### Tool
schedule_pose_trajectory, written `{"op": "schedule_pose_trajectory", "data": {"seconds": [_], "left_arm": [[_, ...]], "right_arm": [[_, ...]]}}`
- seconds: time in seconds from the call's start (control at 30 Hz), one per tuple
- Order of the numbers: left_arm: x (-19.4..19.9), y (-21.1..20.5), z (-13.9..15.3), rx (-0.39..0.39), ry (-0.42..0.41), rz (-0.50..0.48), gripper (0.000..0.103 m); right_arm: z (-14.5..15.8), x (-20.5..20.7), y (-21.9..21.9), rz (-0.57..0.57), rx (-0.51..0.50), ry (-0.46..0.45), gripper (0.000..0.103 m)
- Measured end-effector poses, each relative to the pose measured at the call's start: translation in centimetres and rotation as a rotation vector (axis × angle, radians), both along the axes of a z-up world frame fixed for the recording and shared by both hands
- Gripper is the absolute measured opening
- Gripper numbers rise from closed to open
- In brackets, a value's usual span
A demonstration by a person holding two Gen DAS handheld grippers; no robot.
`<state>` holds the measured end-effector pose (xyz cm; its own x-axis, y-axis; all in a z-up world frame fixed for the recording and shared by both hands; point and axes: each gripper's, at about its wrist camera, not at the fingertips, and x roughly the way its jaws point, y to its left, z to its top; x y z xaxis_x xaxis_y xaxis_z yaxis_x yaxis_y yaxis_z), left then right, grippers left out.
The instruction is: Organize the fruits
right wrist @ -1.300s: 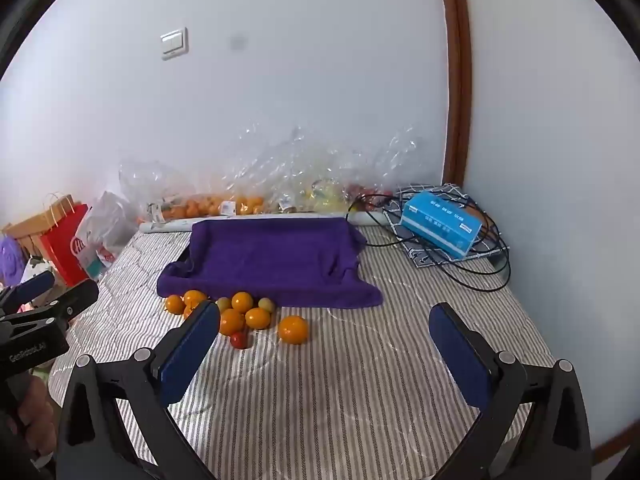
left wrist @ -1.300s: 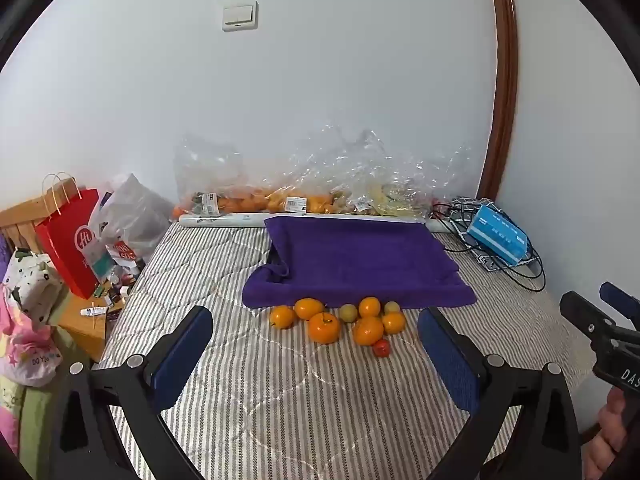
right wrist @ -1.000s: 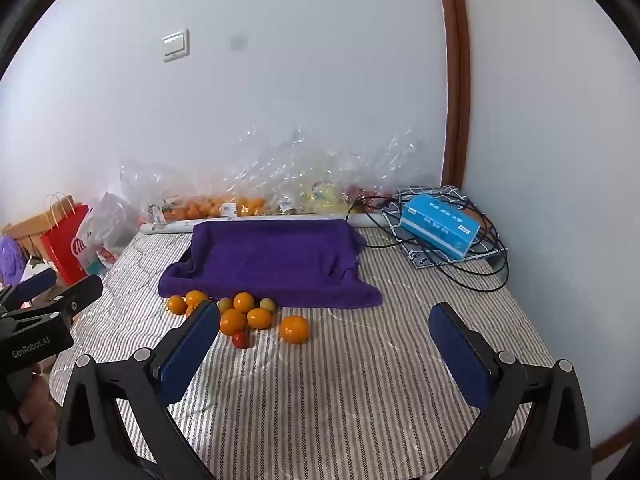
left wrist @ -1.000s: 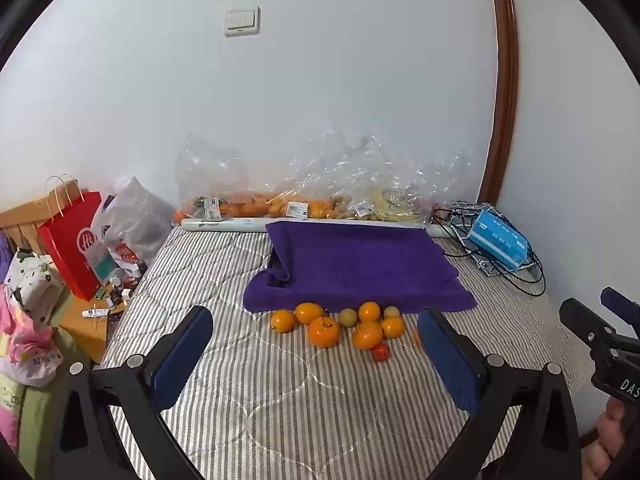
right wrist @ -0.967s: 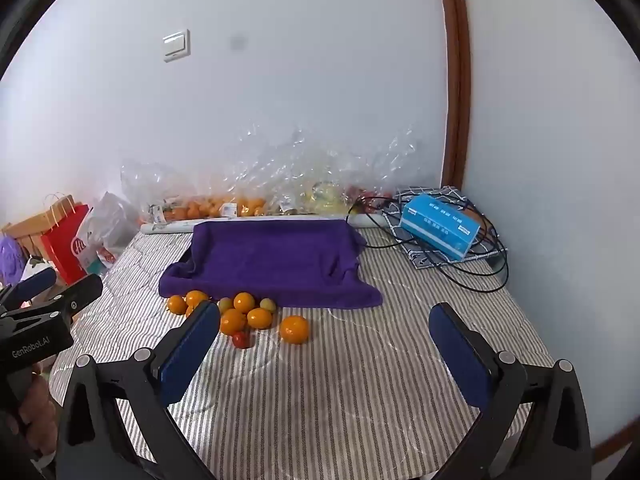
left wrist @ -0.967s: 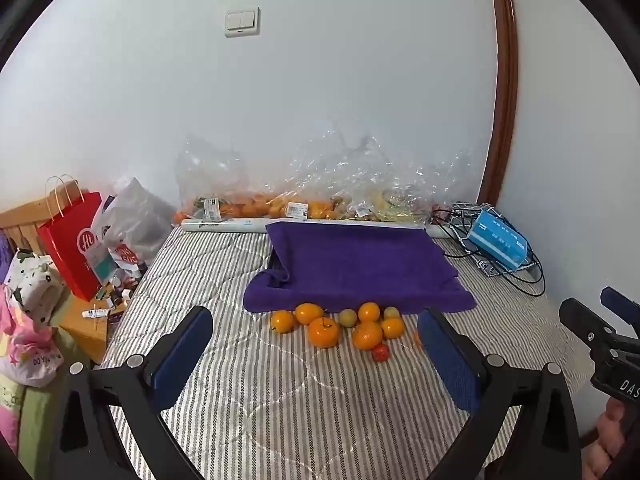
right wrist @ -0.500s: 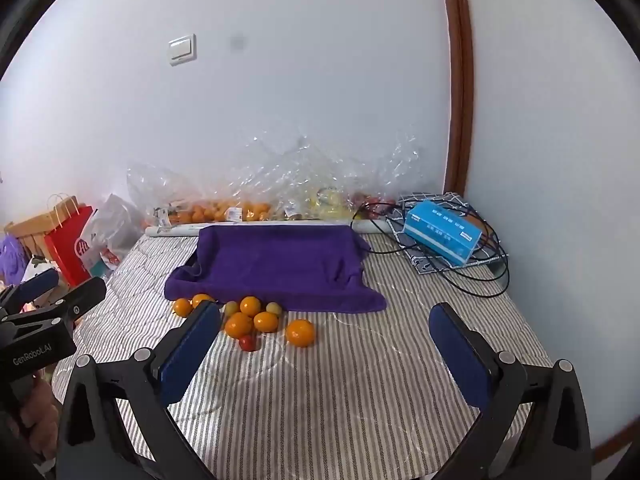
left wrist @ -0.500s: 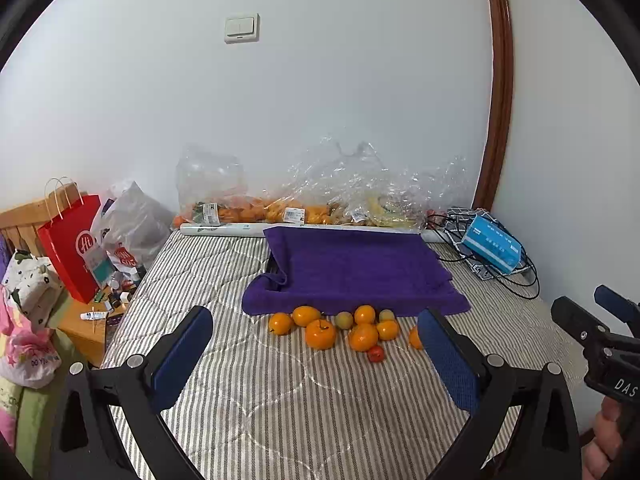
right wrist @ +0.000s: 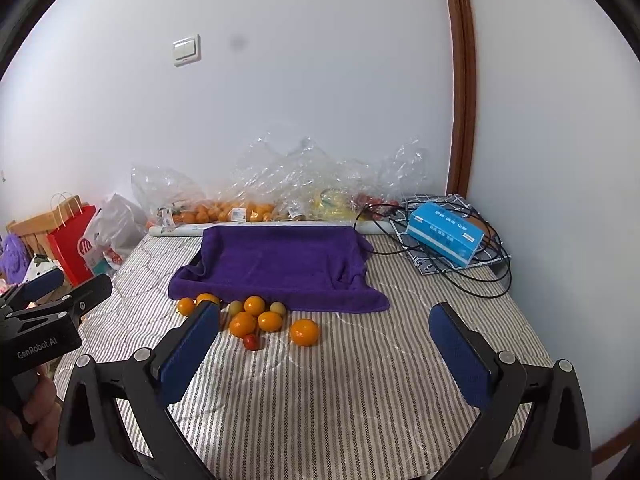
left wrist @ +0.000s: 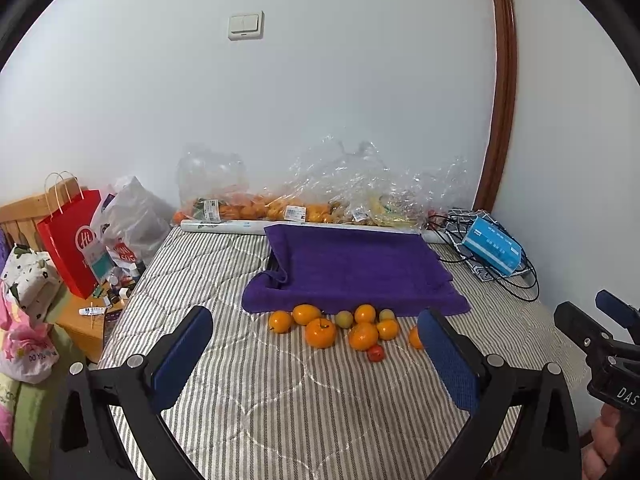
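Several oranges (left wrist: 320, 333) (right wrist: 242, 324) lie in a loose cluster on the striped mattress (left wrist: 280, 404), with two small greenish fruits (left wrist: 344, 319) (right wrist: 277, 308) and one small red fruit (left wrist: 375, 353) (right wrist: 251, 342) among them. One orange (right wrist: 304, 332) sits apart to the right. A purple towel (left wrist: 356, 268) (right wrist: 280, 266) over a low tray lies just behind the cluster. My left gripper (left wrist: 316, 354) is open and empty, held well short of the fruit. My right gripper (right wrist: 332, 350) is also open and empty, hovering before the lone orange.
Clear plastic bags of fruit (left wrist: 280, 208) (right wrist: 256, 204) line the wall. A blue box (right wrist: 444, 232) rests on black cables (right wrist: 492, 276) at the right. A red paper bag (left wrist: 68, 236) and clutter stand off the mattress's left edge. A hand (right wrist: 40, 412) holds the left gripper.
Both grippers have drawn back and risen a little, so the fruit and towel look slightly smaller and farther. Nothing on the mattress has moved.
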<state>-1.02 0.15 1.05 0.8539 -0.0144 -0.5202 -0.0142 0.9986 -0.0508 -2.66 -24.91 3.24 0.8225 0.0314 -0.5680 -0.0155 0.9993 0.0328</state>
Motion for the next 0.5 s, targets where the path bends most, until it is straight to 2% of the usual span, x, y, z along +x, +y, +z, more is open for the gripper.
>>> {"op": "schedule_pose_trajectory", "data": {"seconds": [0.5], "left_arm": [[-0.47,0.29,-0.1,0.006,-0.007,0.004,0.103]], "right_arm": [[0.2,-0.08,0.25,0.003,0.005,-0.007,0.103]]}}
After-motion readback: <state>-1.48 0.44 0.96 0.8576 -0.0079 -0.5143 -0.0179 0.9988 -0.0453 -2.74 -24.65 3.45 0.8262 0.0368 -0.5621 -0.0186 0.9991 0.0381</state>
